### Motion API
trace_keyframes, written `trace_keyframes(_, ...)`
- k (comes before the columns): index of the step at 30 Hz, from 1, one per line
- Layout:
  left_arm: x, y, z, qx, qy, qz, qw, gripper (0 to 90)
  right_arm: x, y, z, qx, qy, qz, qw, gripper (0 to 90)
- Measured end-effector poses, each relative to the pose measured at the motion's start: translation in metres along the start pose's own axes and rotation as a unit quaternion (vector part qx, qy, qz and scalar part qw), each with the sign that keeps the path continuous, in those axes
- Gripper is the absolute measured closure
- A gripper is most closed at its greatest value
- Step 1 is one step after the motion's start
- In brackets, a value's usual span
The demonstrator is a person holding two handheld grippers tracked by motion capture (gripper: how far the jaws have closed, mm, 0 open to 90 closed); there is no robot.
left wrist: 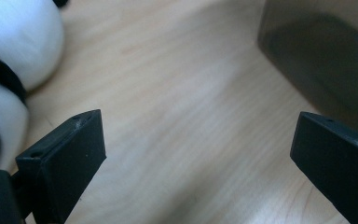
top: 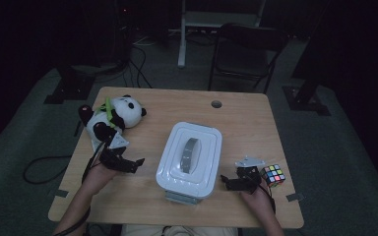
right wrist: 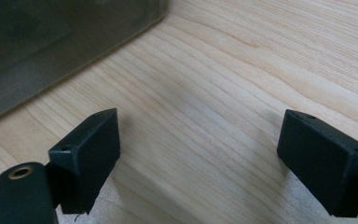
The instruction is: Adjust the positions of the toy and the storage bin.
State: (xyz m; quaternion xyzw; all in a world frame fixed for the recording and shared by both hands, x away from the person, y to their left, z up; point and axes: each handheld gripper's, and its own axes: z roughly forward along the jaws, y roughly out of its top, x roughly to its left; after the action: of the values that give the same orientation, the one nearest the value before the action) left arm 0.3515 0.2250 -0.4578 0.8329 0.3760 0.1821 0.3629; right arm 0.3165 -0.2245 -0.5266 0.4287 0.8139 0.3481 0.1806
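Observation:
A white lidded box (top: 189, 160) with a grey handle (top: 190, 155) sits in the middle of the wooden table (top: 236, 118). My left gripper (top: 137, 163) rests on the table just left of the box, open, with nothing between its jaws; its own view has bare wood ahead, the box wall (left wrist: 321, 60) at upper right and the panda plush (left wrist: 9, 60) at left. My right gripper (top: 225, 181) lies at the box's right front corner, open and empty; the box side (right wrist: 51, 42) fills the upper left of its view. A panda plush (top: 112, 118) lies at the table's back left.
A colourful puzzle cube (top: 272, 175) stands just right of my right hand. A round cable hole (top: 216, 104) is near the table's far edge. A dark chair (top: 248, 51) and a metal stand (top: 216, 22) are on the floor behind the table.

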Motion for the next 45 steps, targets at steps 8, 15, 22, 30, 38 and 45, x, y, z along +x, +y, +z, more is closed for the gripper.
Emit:
trace_keyframes(8, 0.020, 0.027, -0.012, -0.020, 0.014, 0.008, 0.9997, 4.6, 0.000, 0.000, 0.000, 0.000, 0.000, 0.000, 1.0000, 12.7)
trace_keyframes(15, 0.047, 0.046, -0.025, -0.041, 0.044, -0.010, 0.9981, 4.6, 0.000, 0.000, 0.000, 0.000, 0.000, 0.000, 1.0000, 12.8)
trace_keyframes(22, 0.080, 0.058, -0.032, -0.044, 0.069, -0.029, 0.9962, 4.7, 0.000, 0.000, 0.000, 0.000, 0.000, 0.000, 1.0000, 12.7)
trace_keyframes(30, 0.118, 0.064, -0.023, -0.039, 0.085, -0.053, 0.9942, 4.6, 0.000, 0.000, 0.000, 0.000, 0.000, 0.000, 1.0000, 12.7)
trace_keyframes(38, 0.156, 0.062, -0.006, -0.025, 0.090, -0.097, 0.9909, 4.6, 0.000, 0.000, 0.000, 0.000, 0.000, 0.000, 1.0000, 12.8)
trace_keyframes(45, 0.171, 0.054, 0.013, -0.004, 0.089, -0.116, 0.9892, 5.4, 0.000, 0.000, 0.000, 0.000, 0.000, 0.000, 1.0000, 12.8)
